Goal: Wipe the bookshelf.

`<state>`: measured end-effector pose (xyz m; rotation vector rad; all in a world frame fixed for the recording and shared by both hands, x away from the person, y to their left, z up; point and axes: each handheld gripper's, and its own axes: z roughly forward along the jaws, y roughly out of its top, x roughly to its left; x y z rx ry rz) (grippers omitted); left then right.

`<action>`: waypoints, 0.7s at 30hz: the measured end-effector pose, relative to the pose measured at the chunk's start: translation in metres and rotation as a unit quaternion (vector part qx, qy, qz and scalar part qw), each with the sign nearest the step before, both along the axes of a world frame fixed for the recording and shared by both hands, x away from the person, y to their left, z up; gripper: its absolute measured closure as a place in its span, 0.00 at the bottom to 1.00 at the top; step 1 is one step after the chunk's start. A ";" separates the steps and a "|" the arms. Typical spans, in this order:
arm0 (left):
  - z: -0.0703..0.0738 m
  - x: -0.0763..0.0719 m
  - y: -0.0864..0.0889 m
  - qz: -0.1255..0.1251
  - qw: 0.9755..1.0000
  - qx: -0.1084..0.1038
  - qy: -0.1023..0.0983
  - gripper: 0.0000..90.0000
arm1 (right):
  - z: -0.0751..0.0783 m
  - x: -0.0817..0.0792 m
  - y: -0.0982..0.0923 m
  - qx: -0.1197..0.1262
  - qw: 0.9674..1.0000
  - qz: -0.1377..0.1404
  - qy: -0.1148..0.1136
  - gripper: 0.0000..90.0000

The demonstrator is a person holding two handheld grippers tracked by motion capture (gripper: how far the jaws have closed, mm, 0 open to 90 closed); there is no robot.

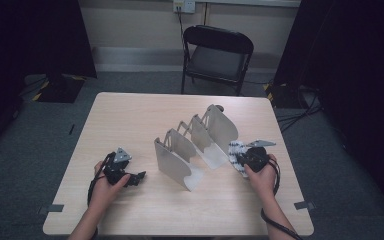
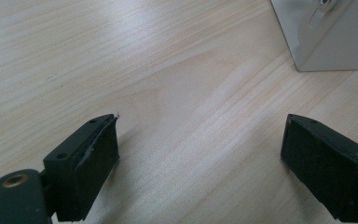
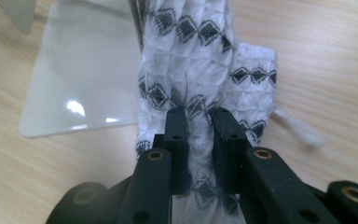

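The white knitted cloth with rows of black diamond shapes (image 3: 200, 70) lies on the light wooden table (image 1: 130, 115), at about four o'clock from the table's middle in the high view. It is bunched into a long fold, and its far end is touching the edge of a pale flat base plate (image 3: 74, 84). A short white cord end (image 3: 303, 130) lies on the wood just beside the cloth, at its three o'clock in the right gripper view.

The right gripper (image 3: 199, 116) has its two black jaws drawn narrow, and they pinch a fold of this cloth between the pads.

The row of grey metal divider plates (image 1: 195, 145) stands upright just beside the cloth, at its nine o'clock in the high view.

The left gripper (image 1: 139, 177) rests at about seven o'clock of the table, well apart from the cloth. Its jaws stand wide with bare wood between them.
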<state>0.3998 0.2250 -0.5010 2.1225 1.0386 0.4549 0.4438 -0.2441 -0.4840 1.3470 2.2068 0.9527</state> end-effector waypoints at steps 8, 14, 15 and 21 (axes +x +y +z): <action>0.000 0.000 0.000 0.000 1.000 0.000 0.000 0.12 | 0.001 -0.002 0.011 -0.002 1.000 0.019 0.003 0.87; 0.000 0.000 0.000 0.000 1.000 0.000 0.000 0.12 | 0.004 -0.003 0.009 0.008 1.000 0.014 -0.009 0.77; 0.000 0.000 0.000 0.000 1.000 0.000 0.000 0.12 | 0.007 -0.004 0.009 0.015 1.000 0.014 -0.015 0.73; 0.000 0.000 0.000 0.000 1.000 0.000 0.000 0.12 | 0.024 -0.009 0.012 0.015 0.999 0.025 -0.035 0.65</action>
